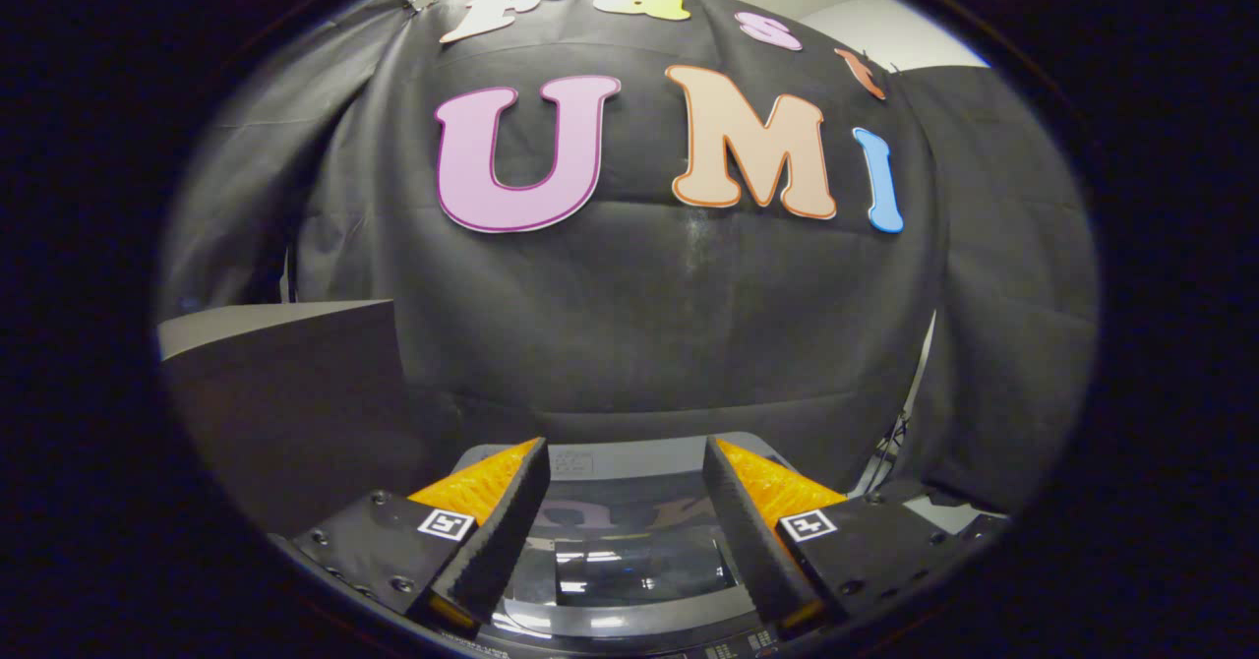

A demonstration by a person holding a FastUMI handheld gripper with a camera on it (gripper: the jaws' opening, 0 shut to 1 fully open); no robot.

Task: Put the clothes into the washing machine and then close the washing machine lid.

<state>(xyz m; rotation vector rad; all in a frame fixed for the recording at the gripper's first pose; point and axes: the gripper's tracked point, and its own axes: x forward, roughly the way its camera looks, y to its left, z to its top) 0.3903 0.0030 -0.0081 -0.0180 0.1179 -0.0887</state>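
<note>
Hovering above the washing machine (629, 462), our gripper (627, 511) has its fingers spread wide, with nothing between them. Low in the frame, in the gap between the fingers, we see the machine's lid (639, 570): a dark, glossy panel lying flat, so we judge it down; whether it is latched we cannot tell. The lid looks like glass or hard plastic, so we expect it stiff, smooth and slippery under the pads; an edge or lip should give better hold than the flat face. No clothes lie in front of us, so we cannot judge their weight; cloth is normally soft and limp, best pinched at a bunched fold. A grey box-like block (285, 393) stands at the left of the frame, beside the machine. Writing: a faint embossed mark sits on the machine's rear panel and small print runs along its front edge, both too small to read. Square black-and-white markers (445, 523) sit on the finger mounts.
</note>
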